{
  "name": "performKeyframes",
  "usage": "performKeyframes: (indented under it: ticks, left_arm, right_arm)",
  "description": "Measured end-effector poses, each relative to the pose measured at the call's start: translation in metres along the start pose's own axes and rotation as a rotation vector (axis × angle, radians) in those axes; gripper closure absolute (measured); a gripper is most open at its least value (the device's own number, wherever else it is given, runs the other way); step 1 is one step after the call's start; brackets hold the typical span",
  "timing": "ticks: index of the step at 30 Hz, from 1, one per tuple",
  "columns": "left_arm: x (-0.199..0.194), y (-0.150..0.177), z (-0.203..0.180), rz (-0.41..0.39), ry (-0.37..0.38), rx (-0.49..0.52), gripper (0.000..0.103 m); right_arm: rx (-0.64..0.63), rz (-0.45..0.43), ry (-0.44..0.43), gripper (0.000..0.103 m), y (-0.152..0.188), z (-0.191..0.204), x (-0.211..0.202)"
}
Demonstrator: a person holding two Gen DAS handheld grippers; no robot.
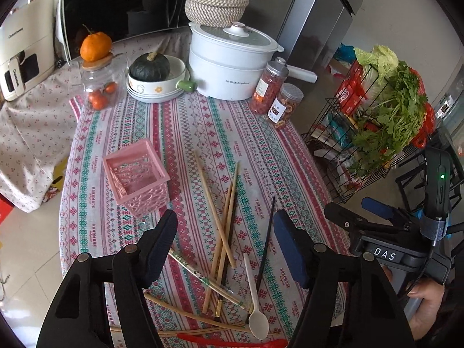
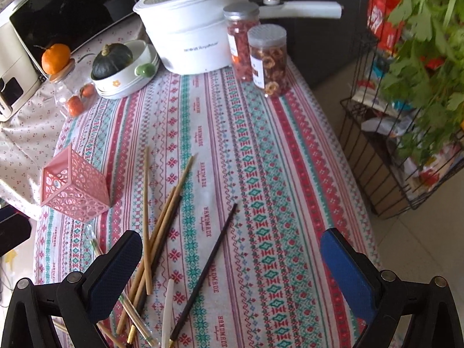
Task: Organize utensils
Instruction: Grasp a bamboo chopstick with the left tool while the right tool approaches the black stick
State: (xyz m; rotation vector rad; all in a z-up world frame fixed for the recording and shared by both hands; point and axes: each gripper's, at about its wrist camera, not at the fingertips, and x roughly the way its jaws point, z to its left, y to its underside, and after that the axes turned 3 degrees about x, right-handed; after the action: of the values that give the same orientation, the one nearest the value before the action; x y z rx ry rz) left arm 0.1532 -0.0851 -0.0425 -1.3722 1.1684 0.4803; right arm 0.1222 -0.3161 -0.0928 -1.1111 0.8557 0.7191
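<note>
A pink lattice utensil holder [image 1: 136, 178] stands upright and empty on the patterned tablecloth; it also shows in the right wrist view [image 2: 74, 192]. Several wooden chopsticks [image 1: 223, 226] lie scattered and crossed in front of it, with a black chopstick [image 1: 266, 240], a cream plastic spoon [image 1: 255, 307] and a red utensil [image 1: 232, 342] at the near edge. My left gripper [image 1: 226, 223] is open and empty above the chopstick pile. My right gripper [image 2: 232, 249] is open and empty above the black chopstick [image 2: 208, 266] and wooden chopsticks [image 2: 162, 226].
At the table's back stand a white steamer pot [image 1: 232, 61], a woven basket [image 1: 216, 4], a bowl with a green squash [image 1: 156, 78], a glass jar [image 1: 100, 84] topped by an orange, and two snack jars [image 1: 275, 95]. A wire rack of vegetables [image 1: 377, 121] stands right of the table.
</note>
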Motion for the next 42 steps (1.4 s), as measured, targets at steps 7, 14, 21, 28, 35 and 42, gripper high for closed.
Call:
performKeyframes:
  ticks: [7, 14, 21, 28, 35, 42]
  left_arm:
    - [0.102, -0.042, 0.003, 0.137, -0.08, -0.029, 0.071]
    - [0.187, -0.066, 0.017, 0.212, -0.213, -0.043, 0.086]
    - [0.231, -0.071, 0.035, 0.245, -0.291, -0.084, 0.087]
    - [0.23, -0.07, 0.037, 0.228, -0.318, -0.065, 0.098]
    - [0.174, -0.066, 0.013, 0.096, -0.25, -0.004, 0.098]
    - [0.092, -0.056, -0.024, -0.059, -0.148, 0.074, 0.098]
  right_arm:
    - [0.096, 0.1, -0.073, 0.018, -0.018, -0.031, 0.038]
    - [0.097, 0.157, -0.078, 0.021, -0.023, -0.041, 0.066]
    - [0.124, 0.177, -0.062, 0.021, -0.023, -0.057, 0.074]
    - [0.108, 0.207, -0.043, 0.021, -0.016, -0.056, 0.083]
    - [0.102, 0.22, -0.068, 0.024, -0.014, -0.045, 0.091]
    - [0.075, 0.246, -0.089, 0.033, -0.009, -0.022, 0.102]
